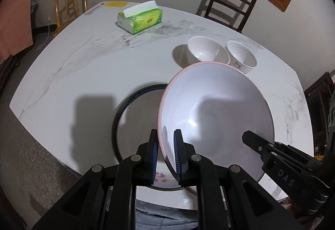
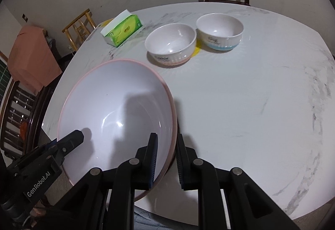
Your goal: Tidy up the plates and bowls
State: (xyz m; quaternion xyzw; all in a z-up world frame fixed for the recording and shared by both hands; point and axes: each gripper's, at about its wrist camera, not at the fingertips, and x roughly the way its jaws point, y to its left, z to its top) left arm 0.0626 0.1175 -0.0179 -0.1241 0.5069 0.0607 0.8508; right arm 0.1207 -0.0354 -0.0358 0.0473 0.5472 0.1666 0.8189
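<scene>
Both tools, left tool (image 1: 165,157) and right tool (image 2: 166,159), pinch the pink plate's (image 1: 215,112) rim, which could slip and crash onto the dark-rimmed plate (image 1: 125,108) if one lets go.

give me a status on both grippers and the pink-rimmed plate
Left gripper and right gripper astride opposite rims of pink-rimmed plate, tilted over dark-rimmed plate. Two bowls beyond, clear.
</scene>
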